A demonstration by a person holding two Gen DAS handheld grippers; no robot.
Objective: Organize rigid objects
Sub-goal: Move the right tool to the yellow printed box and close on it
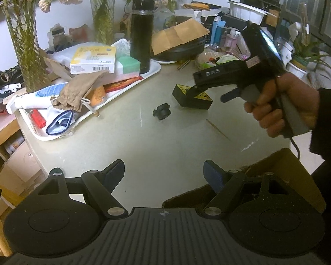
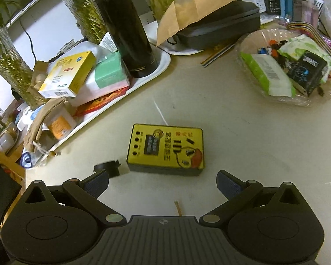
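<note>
A black box with a yellow printed top (image 2: 166, 149) lies flat on the pale table, just ahead of my right gripper (image 2: 163, 183), whose jaws stand open and empty, wider than the box. A small black round cap (image 2: 109, 167) sits at the box's left, next to my right gripper's left finger (image 2: 96, 184). In the left wrist view the same box (image 1: 192, 98) and cap (image 1: 162, 111) lie mid-table, with the right gripper hovering over the box in a person's hand (image 1: 275, 106). My left gripper (image 1: 163, 173) is open and empty above bare table, near the front edge.
A white tray (image 1: 130, 90) at the left holds a black flask (image 1: 142, 35), boxes, a cloth pouch and a tube. Glass vases with plants stand behind. A black case under brown paper (image 2: 218, 25) and a plastic-wrapped bundle (image 2: 291, 66) lie at the back right. A cardboard piece (image 1: 282, 172) sits front right.
</note>
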